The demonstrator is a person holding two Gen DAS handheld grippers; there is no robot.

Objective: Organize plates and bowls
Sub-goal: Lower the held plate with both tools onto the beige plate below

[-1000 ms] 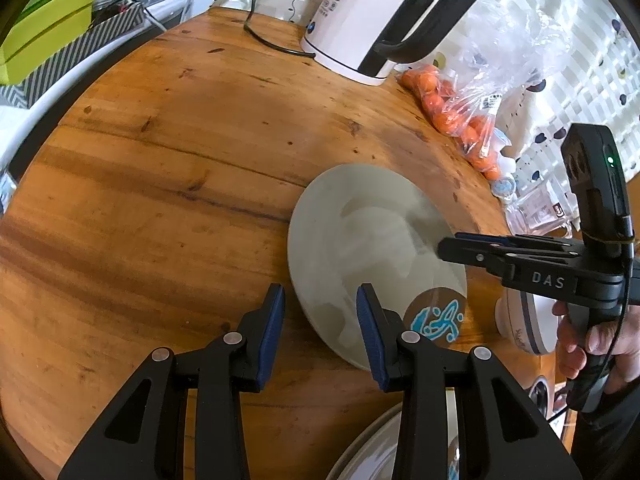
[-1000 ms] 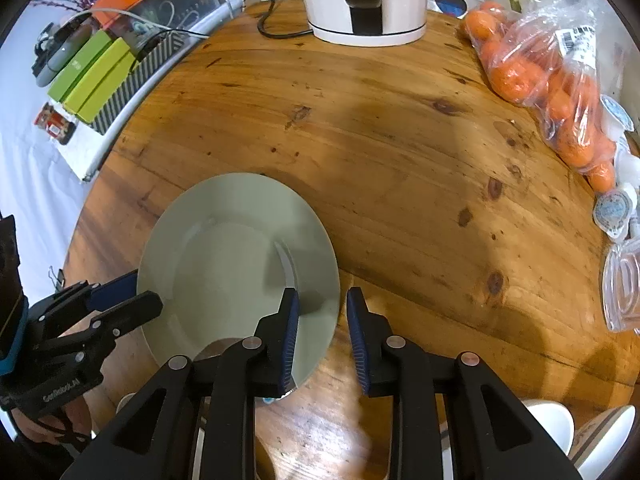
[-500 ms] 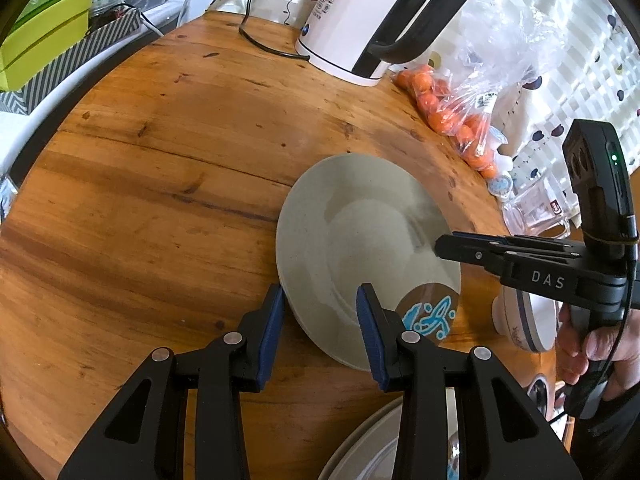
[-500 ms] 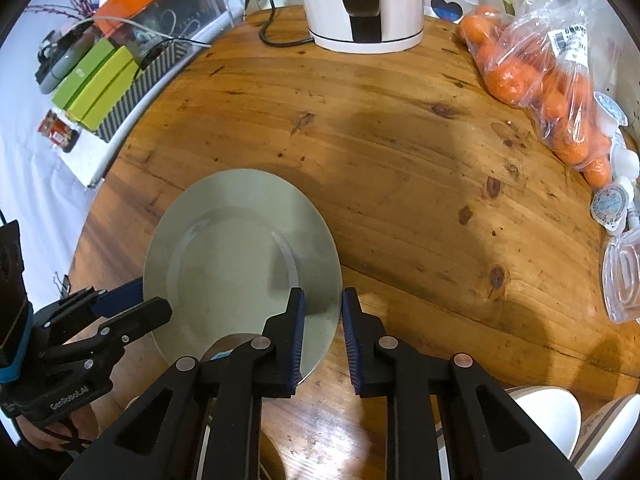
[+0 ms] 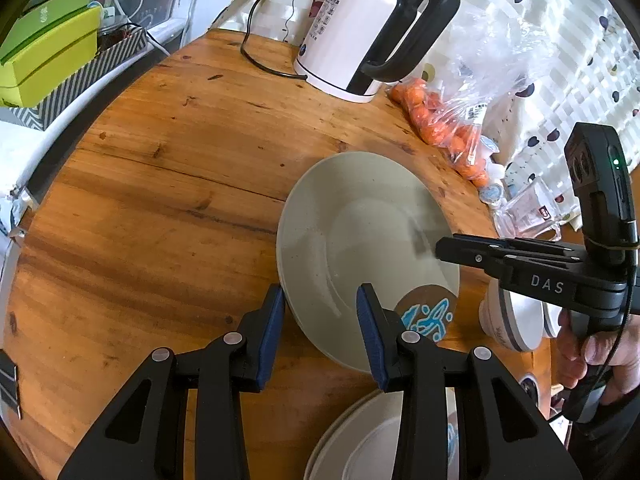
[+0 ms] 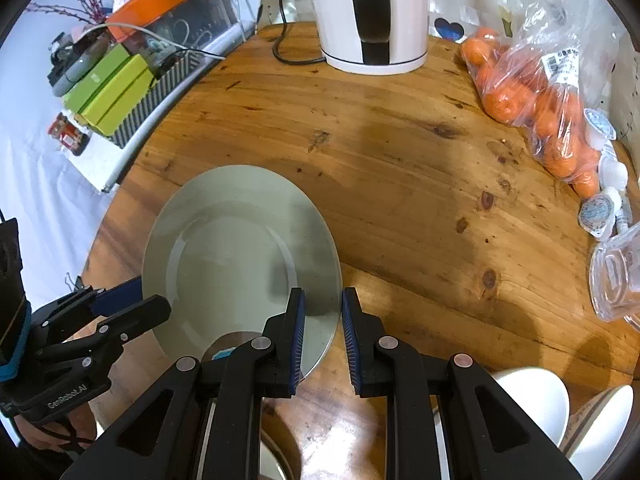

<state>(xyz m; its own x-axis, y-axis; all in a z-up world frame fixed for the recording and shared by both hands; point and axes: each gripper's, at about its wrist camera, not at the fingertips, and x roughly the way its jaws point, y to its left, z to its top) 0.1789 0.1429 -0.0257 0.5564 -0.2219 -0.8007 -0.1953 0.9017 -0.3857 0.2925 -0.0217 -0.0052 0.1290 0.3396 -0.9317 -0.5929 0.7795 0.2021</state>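
Observation:
A pale grey-green plate (image 5: 360, 236) is held above the wooden table, tilted; it also shows in the right wrist view (image 6: 236, 252). My left gripper (image 5: 320, 316) is open, its fingers either side of the plate's near rim. My right gripper (image 6: 322, 320) is open a small way, straddling the plate's right rim; I cannot tell if the pads touch it. A brown dish with a blue pattern (image 5: 426, 314) peeks from under the plate. Another plate (image 5: 372, 440) lies at the bottom. White bowls (image 6: 532, 400) sit at the lower right.
A white kettle (image 5: 360, 36) with its cord stands at the table's back. A bag of oranges (image 6: 528, 100) and small sealed cups (image 6: 600, 212) lie along the right edge. Green boxes (image 6: 112, 92) sit off the table to the left.
The plate has lifted and shifted away from the table's right edge. My right gripper's jaws have narrowed around its rim. Both cameras have pulled back and up.

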